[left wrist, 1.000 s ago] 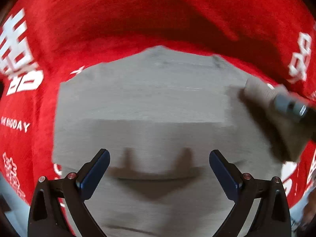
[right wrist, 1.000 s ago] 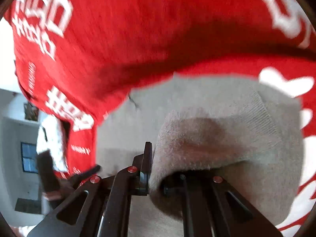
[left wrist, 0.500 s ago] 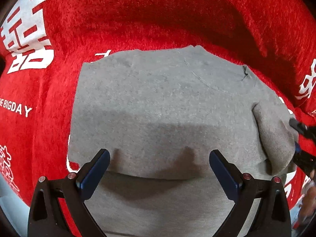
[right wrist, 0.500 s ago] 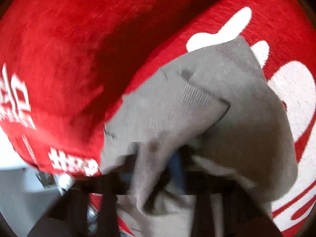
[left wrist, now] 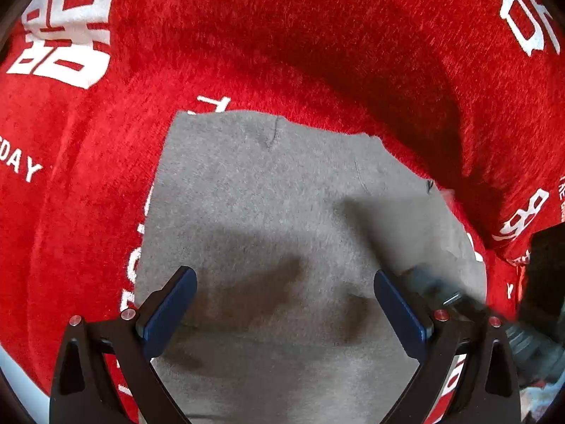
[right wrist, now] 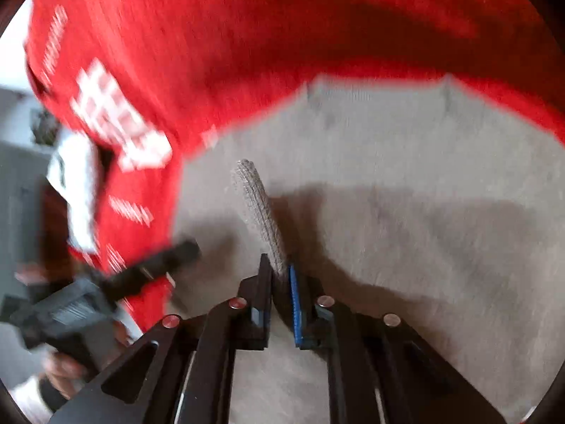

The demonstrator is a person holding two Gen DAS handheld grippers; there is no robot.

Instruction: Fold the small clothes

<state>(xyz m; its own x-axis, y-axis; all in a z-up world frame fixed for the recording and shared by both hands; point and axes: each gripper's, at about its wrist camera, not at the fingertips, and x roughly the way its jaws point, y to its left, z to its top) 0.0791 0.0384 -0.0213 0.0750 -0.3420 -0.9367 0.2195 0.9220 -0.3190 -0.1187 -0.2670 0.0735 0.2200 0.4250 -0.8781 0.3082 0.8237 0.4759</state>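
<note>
A small grey knitted garment [left wrist: 282, 194] lies flat on a red blanket [left wrist: 282, 35] with white print. My left gripper [left wrist: 282, 275] hovers just over the garment's near part, open, with nothing between its blue pads. The right gripper's blurred body [left wrist: 522, 339] comes in beside its right finger. In the right wrist view the right gripper [right wrist: 279, 265] points down at the garment [right wrist: 388, 176]. Its jaws stand narrow and are opening, and a ribbed edge [right wrist: 254, 198] of the garment stands upright from between them.
The red blanket [right wrist: 247, 35] covers the whole surface and bulges up in a fold behind the garment. A person's hand [right wrist: 63, 367] holds the left gripper's body [right wrist: 70, 311] at the lower left. Beyond the blanket's left edge is a blurred grey room.
The right gripper brought the lifted grey flap down and across, close to the left gripper. The bunched fold has flattened, leaving only the ribbed edge between its jaws. The left gripper shifted sideways, still open.
</note>
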